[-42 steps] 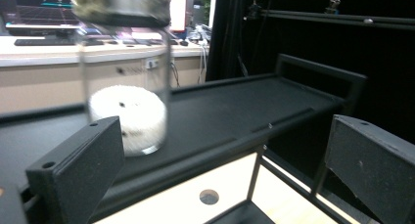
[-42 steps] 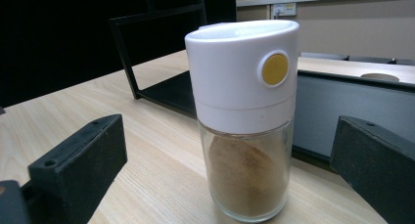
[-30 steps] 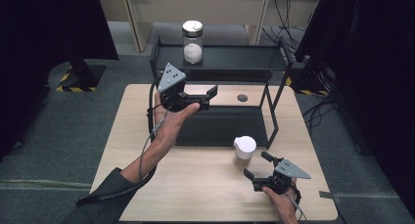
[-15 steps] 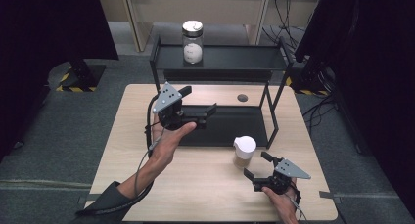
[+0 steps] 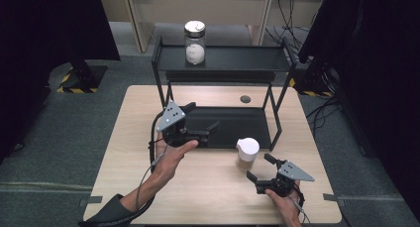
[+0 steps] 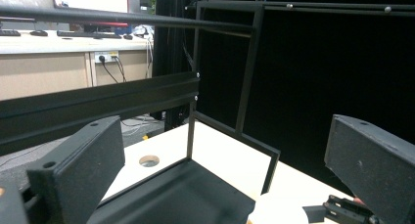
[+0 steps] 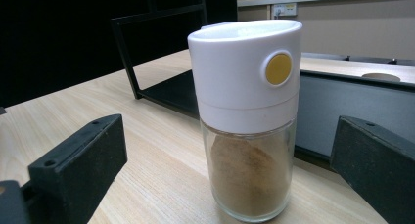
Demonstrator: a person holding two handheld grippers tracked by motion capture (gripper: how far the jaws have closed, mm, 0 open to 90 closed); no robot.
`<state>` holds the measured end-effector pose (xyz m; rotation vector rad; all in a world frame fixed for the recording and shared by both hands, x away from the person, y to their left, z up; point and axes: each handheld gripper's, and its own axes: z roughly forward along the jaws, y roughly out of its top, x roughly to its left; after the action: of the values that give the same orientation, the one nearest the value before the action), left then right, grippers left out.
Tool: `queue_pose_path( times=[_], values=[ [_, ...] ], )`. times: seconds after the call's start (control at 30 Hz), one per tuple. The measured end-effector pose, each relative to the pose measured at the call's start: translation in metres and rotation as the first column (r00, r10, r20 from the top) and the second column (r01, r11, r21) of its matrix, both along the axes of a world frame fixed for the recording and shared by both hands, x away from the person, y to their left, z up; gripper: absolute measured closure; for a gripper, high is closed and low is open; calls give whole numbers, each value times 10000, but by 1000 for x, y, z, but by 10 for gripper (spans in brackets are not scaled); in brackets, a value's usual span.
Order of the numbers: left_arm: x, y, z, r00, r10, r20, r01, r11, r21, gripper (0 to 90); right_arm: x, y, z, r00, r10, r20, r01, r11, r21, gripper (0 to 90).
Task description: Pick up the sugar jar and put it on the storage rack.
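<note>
While our right gripper (image 5: 261,169) rests low near the table's (image 5: 124,138) front edge with jaws spread wide and empty, the spice jar (image 5: 246,153) — white cap, brown powder — stands upright just beyond them, untouched. Our left gripper (image 5: 204,124) hovers open over the black rack's (image 5: 277,63) bottom tray.

A pale wooden worktop (image 5: 124,138) carries a black two-tier rack (image 5: 277,108) and, just before it, an upright spice jar (image 5: 246,154).
</note>
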<state>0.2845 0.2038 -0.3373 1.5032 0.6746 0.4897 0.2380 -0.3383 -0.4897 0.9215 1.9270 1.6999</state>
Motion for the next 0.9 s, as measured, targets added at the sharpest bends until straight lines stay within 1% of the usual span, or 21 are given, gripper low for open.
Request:
queue_pose_path(
  times=[0.13,0.27,0.43,0.67,0.73,0.8,0.9],
  values=[
    [-3,1,-8,10000,-94,-15,94,10000,1,8,0,0,0,10000,3,10,-3,10000,5,6],
    [-6,1,-16,9998,-213,59,213,9998,29,7,0,0,0,10000,15,15,-15,10000,1,6],
    [-9,3,-29,9990,-454,-1,454,9989,73,8,0,0,0,10000,22,15,-22,10000,-4,6],
    [-19,3,-48,9979,-632,160,627,9975,329,8,0,0,0,10000,19,21,-19,10000,8,6],
    [-21,3,-53,9975,-699,123,694,9970,336,8,0,0,0,10000,17,16,-17,10000,13,6],
    [-21,4,-58,9971,-756,6,755,9967,294,8,0,0,0,10000,22,21,-22,10000,13,6],
    [-22,5,-65,9973,-733,-67,735,9968,308,7,0,0,0,10000,15,19,-15,10000,19,6]
  ],
)
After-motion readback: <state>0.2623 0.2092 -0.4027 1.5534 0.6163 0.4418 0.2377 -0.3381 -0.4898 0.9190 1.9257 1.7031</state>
